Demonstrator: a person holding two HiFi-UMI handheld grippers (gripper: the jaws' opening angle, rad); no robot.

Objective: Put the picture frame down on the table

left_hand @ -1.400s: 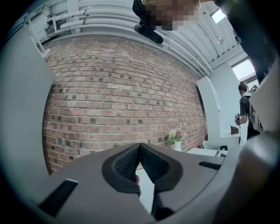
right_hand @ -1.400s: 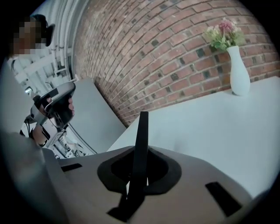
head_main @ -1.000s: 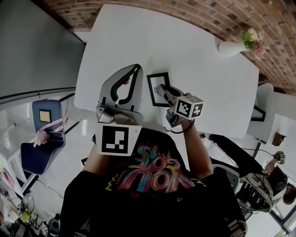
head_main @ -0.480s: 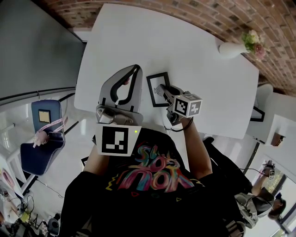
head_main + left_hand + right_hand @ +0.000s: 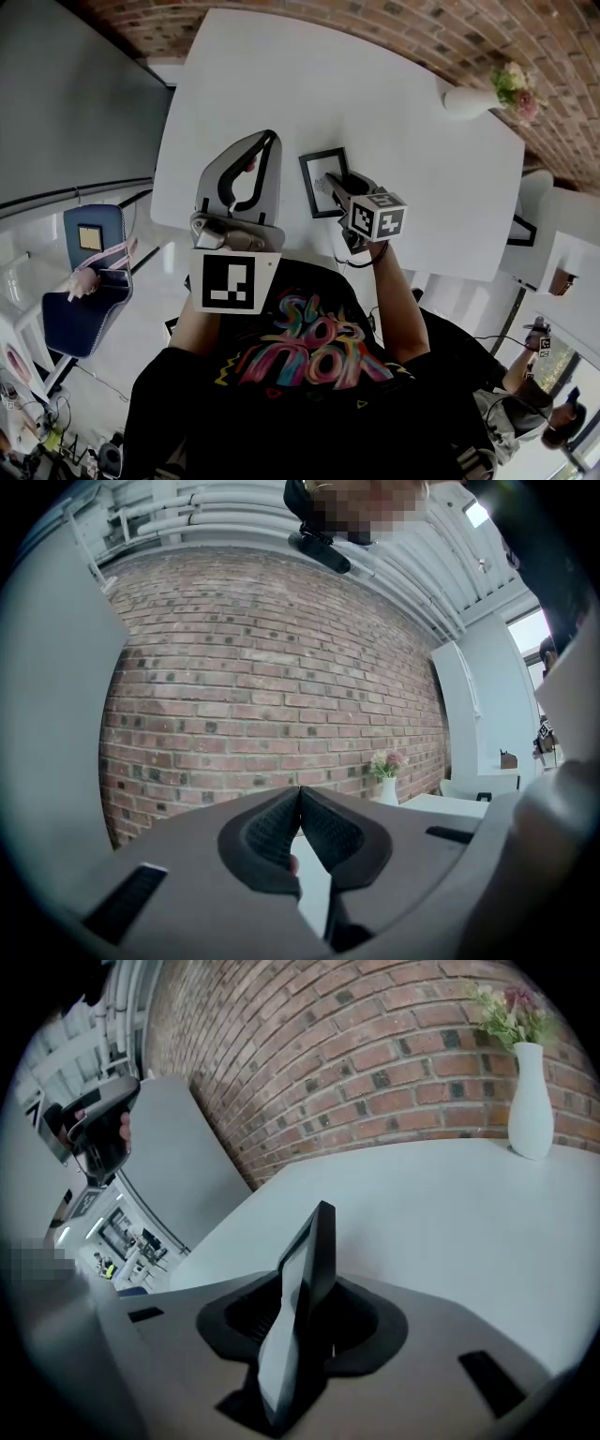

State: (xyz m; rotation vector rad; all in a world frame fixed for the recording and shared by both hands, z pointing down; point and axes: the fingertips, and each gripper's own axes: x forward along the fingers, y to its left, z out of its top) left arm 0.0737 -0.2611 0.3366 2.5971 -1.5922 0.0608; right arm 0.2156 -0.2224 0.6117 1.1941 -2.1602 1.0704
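Release step in hand. My right gripper (image 5: 300,1321) has just been opening its jaws; they stand spread, with the frame (image 5: 317,183) loose between them, apparently set on the worktop (image 5: 375,94). Left gripper (image 5: 300,794): jaws pressed together, empty. Next, I judge: withdraw the right gripper cleanly without tipping the frame.

A studio-like office: brick wall (image 5: 422,30) at twelve o'clock, white tabletop (image 5: 375,122), flower vase (image 5: 466,98) at two, blue chair (image 5: 80,309) at nine.
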